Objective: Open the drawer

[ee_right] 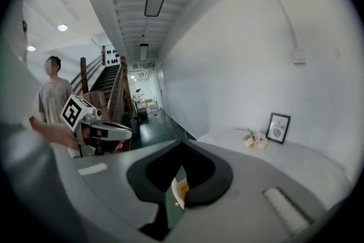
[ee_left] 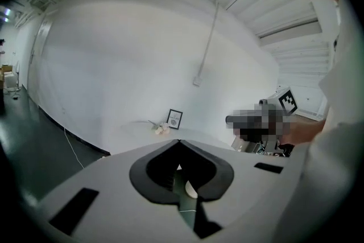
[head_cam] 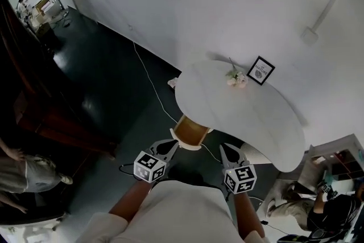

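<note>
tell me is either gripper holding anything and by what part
Nothing is held. The left gripper and the right gripper both have their jaws shut tip to tip, with nothing between them.

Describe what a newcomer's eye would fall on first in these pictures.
A white oval table beside the white wall stands out first, with a pale flower posy and a black-framed picture near its far edge. At the bottom of the head view, the left gripper and right gripper, grey with black-and-white marker cubes, point towards it, shut and empty.
</note>
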Demonstrator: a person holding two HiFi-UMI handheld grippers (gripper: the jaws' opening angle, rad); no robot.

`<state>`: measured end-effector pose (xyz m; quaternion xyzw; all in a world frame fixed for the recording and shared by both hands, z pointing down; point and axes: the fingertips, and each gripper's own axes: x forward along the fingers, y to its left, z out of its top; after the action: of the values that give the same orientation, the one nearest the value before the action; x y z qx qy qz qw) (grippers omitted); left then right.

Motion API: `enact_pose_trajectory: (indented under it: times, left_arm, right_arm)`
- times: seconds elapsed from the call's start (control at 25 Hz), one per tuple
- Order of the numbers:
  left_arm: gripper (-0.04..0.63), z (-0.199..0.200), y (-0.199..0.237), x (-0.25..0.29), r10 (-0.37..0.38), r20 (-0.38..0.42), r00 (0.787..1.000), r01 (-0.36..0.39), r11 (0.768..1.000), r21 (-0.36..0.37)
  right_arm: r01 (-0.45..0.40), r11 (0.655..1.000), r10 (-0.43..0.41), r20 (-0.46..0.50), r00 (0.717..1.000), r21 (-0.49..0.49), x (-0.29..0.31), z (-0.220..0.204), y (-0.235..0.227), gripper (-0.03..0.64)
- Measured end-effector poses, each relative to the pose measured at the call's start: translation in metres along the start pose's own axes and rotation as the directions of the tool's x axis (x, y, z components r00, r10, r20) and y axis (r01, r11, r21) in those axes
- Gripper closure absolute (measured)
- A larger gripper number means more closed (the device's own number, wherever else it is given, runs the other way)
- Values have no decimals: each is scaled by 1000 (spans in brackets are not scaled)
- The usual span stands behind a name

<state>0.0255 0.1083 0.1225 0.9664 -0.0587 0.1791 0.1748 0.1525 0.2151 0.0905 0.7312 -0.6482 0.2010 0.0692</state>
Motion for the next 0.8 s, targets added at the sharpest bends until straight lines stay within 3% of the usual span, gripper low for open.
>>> enact_pose_trajectory:
  times: [0.32,0.8]
  left_arm:
    - [589,27,-15,7,38,77,996,-37,999,-14]
    - [589,38,-14,13,63,61,996,-64,998,4]
  right_arm:
    - [-55,995,58,35,998,-84,-7,25,-19,607]
    - [-88,993,94,67,993,-77,-2,37,-30,607]
